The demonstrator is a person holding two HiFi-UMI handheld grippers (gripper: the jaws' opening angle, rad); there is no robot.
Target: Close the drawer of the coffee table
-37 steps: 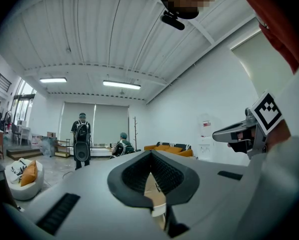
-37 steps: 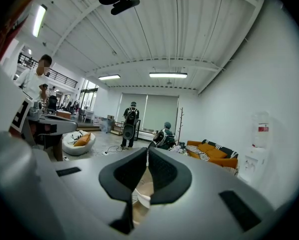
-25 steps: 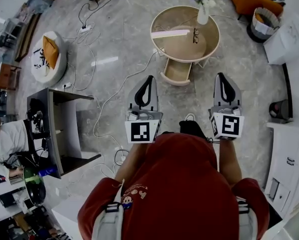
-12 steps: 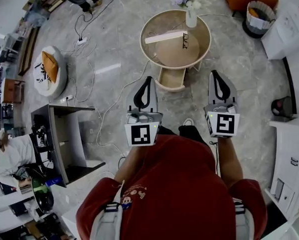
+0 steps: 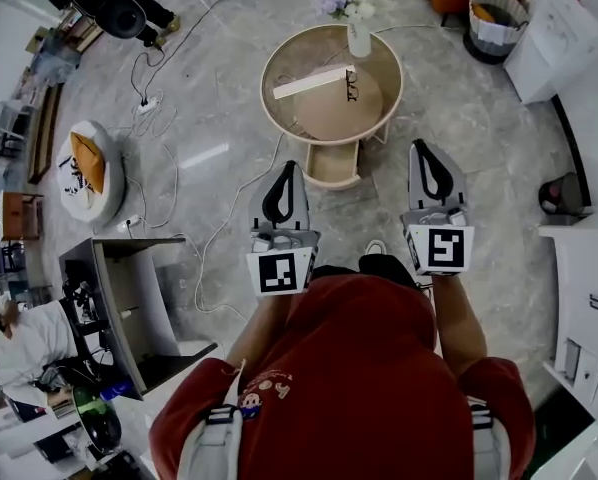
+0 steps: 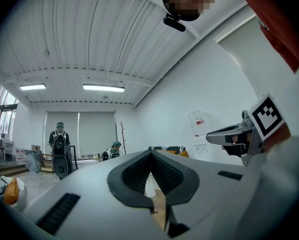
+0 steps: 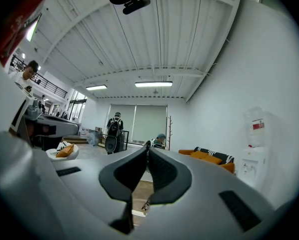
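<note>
The round beige coffee table (image 5: 379,63) stands ahead of me on the marble floor. Its drawer (image 5: 333,164) is pulled out toward me and shows an empty tan inside. My left gripper (image 5: 286,166) points level at the table, its tip just left of the drawer's front, apart from it. My right gripper (image 5: 424,146) is held level to the right of the drawer. Both are shut with nothing between the jaws, as the left gripper (image 6: 150,154) and the right gripper (image 7: 148,145) show in their own views.
On the table stand a vase of flowers (image 5: 357,30), a white strip (image 5: 314,81) and glasses (image 5: 351,86). Cables (image 5: 241,193) trail over the floor at left. A white pouf (image 5: 89,163), a dark desk (image 5: 129,288), a bin (image 5: 497,13) and white cabinets (image 5: 584,298) ring the space.
Both grippers have moved forward toward the coffee table, and the open drawer now lies close in front of their tips. The jaws stayed shut.
</note>
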